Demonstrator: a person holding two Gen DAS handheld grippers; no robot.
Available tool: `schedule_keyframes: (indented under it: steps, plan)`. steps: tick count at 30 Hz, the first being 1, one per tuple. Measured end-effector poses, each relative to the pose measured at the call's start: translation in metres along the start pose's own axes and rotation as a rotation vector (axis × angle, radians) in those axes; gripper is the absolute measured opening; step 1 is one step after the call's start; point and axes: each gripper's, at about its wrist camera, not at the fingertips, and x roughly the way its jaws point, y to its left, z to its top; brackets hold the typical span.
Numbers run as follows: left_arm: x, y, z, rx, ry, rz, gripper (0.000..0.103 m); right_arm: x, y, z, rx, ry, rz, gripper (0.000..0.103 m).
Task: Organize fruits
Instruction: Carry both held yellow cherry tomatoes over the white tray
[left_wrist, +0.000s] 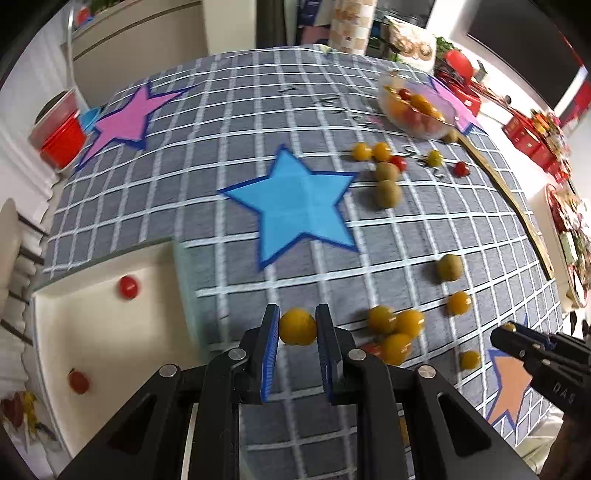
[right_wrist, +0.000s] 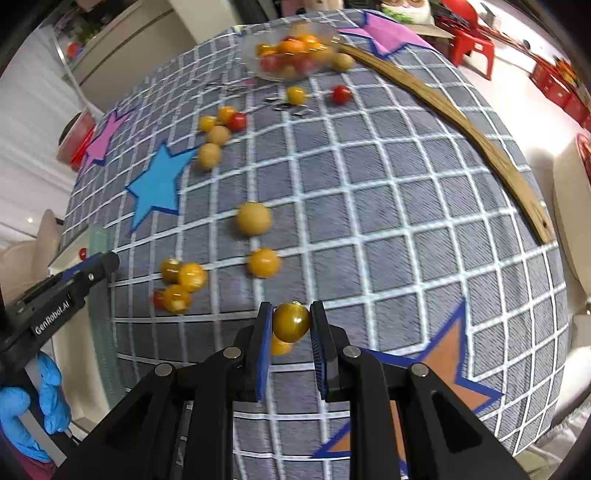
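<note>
My left gripper (left_wrist: 297, 326) is shut on a yellow cherry tomato (left_wrist: 297, 327), held above the grey checked cloth next to a white tray (left_wrist: 110, 332) that holds two red tomatoes (left_wrist: 128, 287). My right gripper (right_wrist: 291, 321) is shut on a dark yellow tomato (right_wrist: 291, 320) above the cloth, with another yellow tomato (right_wrist: 279, 347) just under it. Several yellow tomatoes (right_wrist: 183, 282) and brownish round fruits (right_wrist: 253, 218) lie loose on the cloth. A clear bowl (left_wrist: 415, 107) of red and yellow tomatoes stands at the far side.
A wooden strip (right_wrist: 461, 122) runs along the cloth's right edge. Star patches mark the cloth, a blue one (left_wrist: 299, 206) in the middle. Red stools (right_wrist: 469, 44) and red boxes (left_wrist: 524, 136) stand beyond the table. A red bucket (left_wrist: 61, 140) sits at far left.
</note>
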Motion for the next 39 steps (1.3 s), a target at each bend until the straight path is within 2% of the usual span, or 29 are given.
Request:
schedule_keyframes:
  steps: [10, 23, 30, 35, 39]
  plan:
    - [-0.017, 0.061, -0.03, -0.104, -0.005, 0.056, 0.021, 0.003, 0.075, 0.0, -0.134, 0.006, 0.056, 0.022]
    - [-0.03, 0.149, -0.083, -0.261, 0.012, 0.151, 0.021, 0.022, 0.197, -0.006, -0.324, 0.042, 0.155, 0.022]
    - [-0.021, 0.174, -0.104, -0.316, 0.042, 0.19, 0.021, 0.047, 0.244, -0.011, -0.382, 0.091, 0.192, 0.022]
    - [-0.018, 0.179, -0.112, -0.329, 0.043, 0.198, 0.021, 0.066, 0.263, -0.015, -0.416, 0.116, 0.167, 0.022]
    - [-0.018, 0.176, -0.113, -0.3, 0.033, 0.216, 0.021, 0.077, 0.267, -0.015, -0.429, 0.125, 0.144, 0.022]
